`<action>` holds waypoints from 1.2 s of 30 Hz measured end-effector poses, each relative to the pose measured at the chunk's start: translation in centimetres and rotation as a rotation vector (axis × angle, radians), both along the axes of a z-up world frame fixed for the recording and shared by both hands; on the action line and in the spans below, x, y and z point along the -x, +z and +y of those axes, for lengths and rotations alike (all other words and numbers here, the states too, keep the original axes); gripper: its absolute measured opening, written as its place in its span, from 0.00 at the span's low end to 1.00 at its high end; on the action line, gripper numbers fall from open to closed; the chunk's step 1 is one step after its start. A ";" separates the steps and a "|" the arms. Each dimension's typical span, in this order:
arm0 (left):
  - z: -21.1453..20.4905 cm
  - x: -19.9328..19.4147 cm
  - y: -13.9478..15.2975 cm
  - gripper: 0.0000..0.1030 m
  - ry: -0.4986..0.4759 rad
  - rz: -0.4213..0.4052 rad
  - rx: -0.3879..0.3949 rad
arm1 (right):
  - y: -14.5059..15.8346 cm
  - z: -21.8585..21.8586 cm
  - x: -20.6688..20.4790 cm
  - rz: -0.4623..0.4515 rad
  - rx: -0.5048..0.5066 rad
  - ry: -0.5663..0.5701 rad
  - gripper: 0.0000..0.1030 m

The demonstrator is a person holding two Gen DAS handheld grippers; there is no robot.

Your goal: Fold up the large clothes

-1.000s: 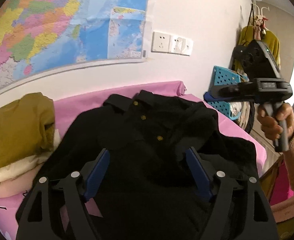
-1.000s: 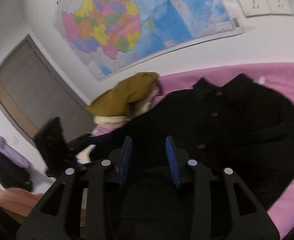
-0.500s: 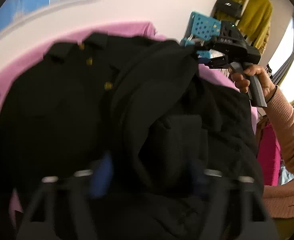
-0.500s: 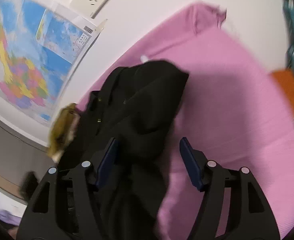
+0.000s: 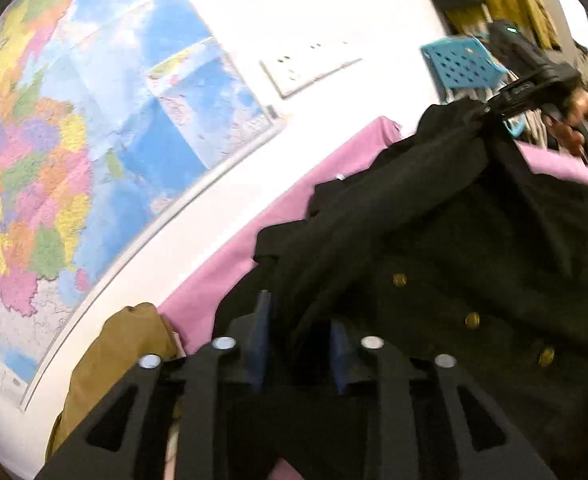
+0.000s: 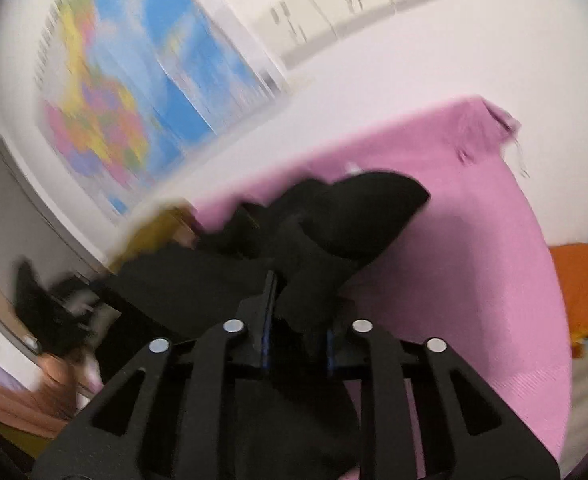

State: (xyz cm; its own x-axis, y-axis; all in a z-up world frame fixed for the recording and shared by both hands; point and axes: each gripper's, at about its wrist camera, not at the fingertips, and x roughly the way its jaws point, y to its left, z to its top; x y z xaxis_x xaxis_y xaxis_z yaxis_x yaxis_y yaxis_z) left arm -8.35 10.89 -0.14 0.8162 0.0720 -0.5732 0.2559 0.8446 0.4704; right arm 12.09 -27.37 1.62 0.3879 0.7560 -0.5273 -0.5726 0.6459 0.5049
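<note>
Since a second ago our left gripper (image 5: 298, 336) and right gripper (image 6: 298, 312) have each clamped the black brass-buttoned coat (image 5: 454, 248), lifting it over the pink-covered table (image 6: 474, 240); no legible writing.

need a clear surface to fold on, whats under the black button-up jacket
A pink cloth covering the surface lies under the black button-up jacket, showing around its edges. Whatever sits beneath the jacket's middle is hidden by the fabric.
</note>
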 end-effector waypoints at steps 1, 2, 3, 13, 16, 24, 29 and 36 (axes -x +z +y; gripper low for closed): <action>0.1 0.0 -1.3 0.38 -0.012 0.026 -0.013 | -1.2 0.2 -0.3 0.030 0.058 -0.023 0.23; 0.3 0.1 -3.2 0.43 -0.011 0.073 -0.042 | -2.0 0.2 -0.5 0.062 0.078 -0.028 0.25; 0.6 0.0 -4.7 0.44 -0.002 0.127 -0.063 | -2.7 0.0 -0.7 0.089 0.081 -0.039 0.28; 6.7 3.0 -1.7 0.81 0.049 0.124 0.303 | 4.0 1.1 1.7 -0.154 0.123 -0.036 0.54; 6.1 1.2 -2.5 0.81 0.078 0.175 0.325 | 4.1 5.4 1.7 -0.174 0.156 0.083 0.56; 3.2 -3.8 -5.0 0.03 0.156 0.268 0.200 | 1.7 11.2 0.6 -0.100 0.186 0.203 0.55; 3.5 -1.0 0.6 0.04 0.146 -0.037 0.004 | 2.3 10.7 1.8 -0.118 0.123 0.259 0.44; 3.9 2.7 -5.3 0.12 0.028 0.120 -0.166 | -0.9 12.2 4.2 -0.075 0.354 0.389 0.35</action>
State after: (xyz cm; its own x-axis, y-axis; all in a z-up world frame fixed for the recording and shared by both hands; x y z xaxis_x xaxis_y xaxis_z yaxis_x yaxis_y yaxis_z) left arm -11.01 14.76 -5.40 0.7394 0.1954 -0.6443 0.2959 0.7653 0.5717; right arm 7.93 -15.13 0.68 0.1611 0.6324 -0.7577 -0.8299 0.5023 0.2428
